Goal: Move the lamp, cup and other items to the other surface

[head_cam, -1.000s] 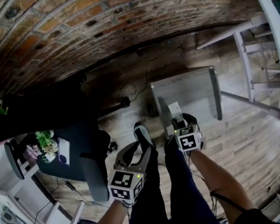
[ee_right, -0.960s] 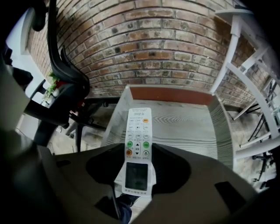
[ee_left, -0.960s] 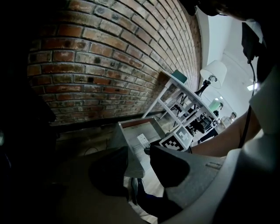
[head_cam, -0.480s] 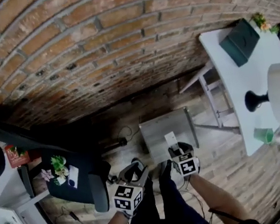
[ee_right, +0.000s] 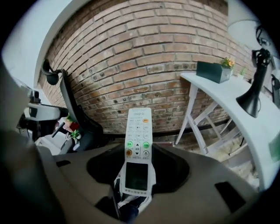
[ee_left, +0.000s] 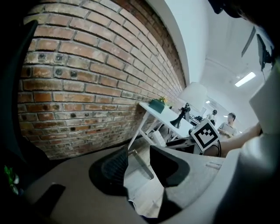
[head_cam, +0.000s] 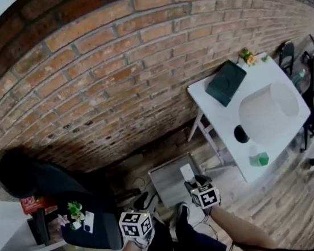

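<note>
A remote control (ee_right: 137, 131) is clamped at its lower end by the right gripper (ee_right: 137, 159), well apart from the white table (head_cam: 218, 114); it is judged light, stiff and slippery. The left gripper (ee_left: 138, 162) is closed on nothing

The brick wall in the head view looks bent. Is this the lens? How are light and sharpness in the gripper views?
Head view: lens distortion bows the brick wall; the lamp shade is nearly washed out. Left gripper view: a ceiling light glares; the foreground is dark and soft. Right gripper view: the remote control is sharp and evenly lit.
</note>
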